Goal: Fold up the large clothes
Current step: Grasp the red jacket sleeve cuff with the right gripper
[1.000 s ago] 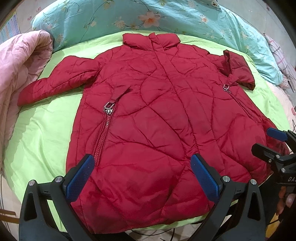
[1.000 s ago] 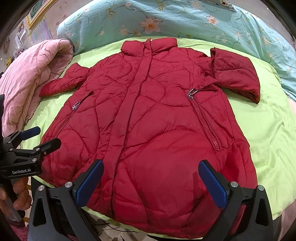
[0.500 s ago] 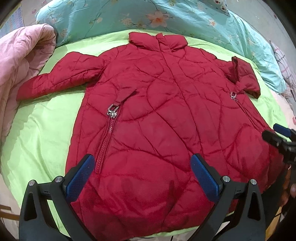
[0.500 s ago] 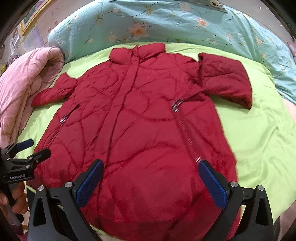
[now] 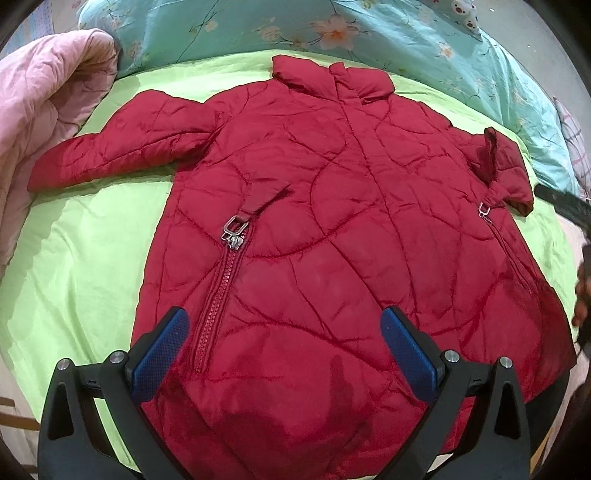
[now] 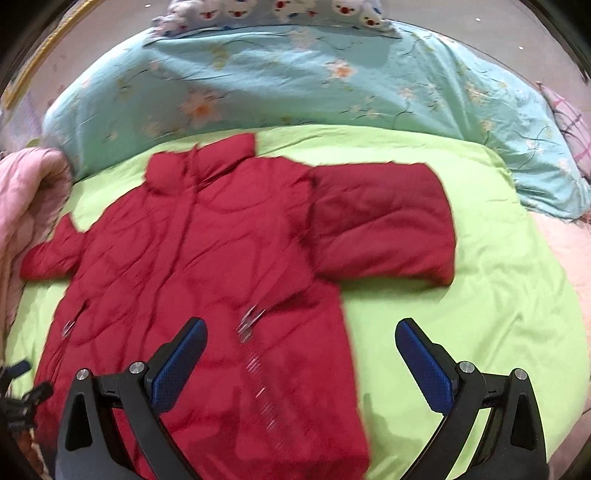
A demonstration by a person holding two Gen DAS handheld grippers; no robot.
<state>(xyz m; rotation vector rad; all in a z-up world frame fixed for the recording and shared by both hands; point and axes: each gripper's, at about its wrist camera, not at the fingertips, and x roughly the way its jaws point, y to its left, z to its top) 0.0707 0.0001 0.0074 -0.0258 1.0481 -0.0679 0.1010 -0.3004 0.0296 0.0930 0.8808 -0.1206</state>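
Observation:
A large red quilted coat (image 5: 314,229) lies front up on the lime green sheet (image 5: 85,258), collar toward the far side. Its left sleeve (image 5: 118,155) stretches out flat; its right sleeve (image 6: 380,225) is folded back short. My left gripper (image 5: 282,354) is open and empty above the coat's lower hem. My right gripper (image 6: 301,358) is open and empty above the coat's right edge, with its left pad over the coat and its right pad over bare sheet. The right wrist view is motion blurred. The coat (image 6: 192,280) fills its lower left.
A turquoise floral quilt (image 5: 332,33) lies along the far side of the bed. A pink quilt (image 5: 40,96) is bunched at the left. The green sheet (image 6: 480,314) shows right of the coat. The other gripper (image 6: 18,402) shows at the left edge of the right wrist view.
The right gripper has moved forward and to the right, from over the hem to over the coat's right edge. The left gripper has shifted slightly forward. Both stay open.

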